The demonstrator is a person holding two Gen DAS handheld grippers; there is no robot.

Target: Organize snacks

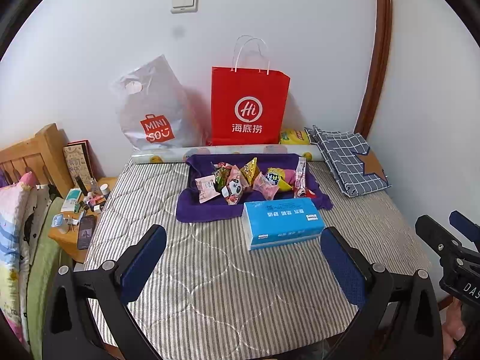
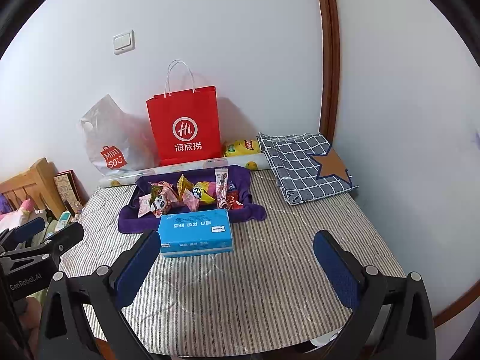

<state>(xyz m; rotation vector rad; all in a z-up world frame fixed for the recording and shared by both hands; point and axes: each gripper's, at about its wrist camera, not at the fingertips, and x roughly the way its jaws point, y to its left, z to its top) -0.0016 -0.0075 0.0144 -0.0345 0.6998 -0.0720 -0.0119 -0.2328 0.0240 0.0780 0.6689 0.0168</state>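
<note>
snacks (image 1: 249, 181) heaped on purple cloth (image 1: 210, 207), no shared direction, left gripper (image 1: 243, 258) and right gripper (image 2: 237, 258) gaping

Bright, even light; soft shadows on wall; strong fisheye warp w/ dark corners.

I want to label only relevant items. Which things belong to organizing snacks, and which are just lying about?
Job: snack packets, purple cloth under them, both open grippers.
Lying about: blue tissue pack, red bag, white bag, checked cloth.
</note>
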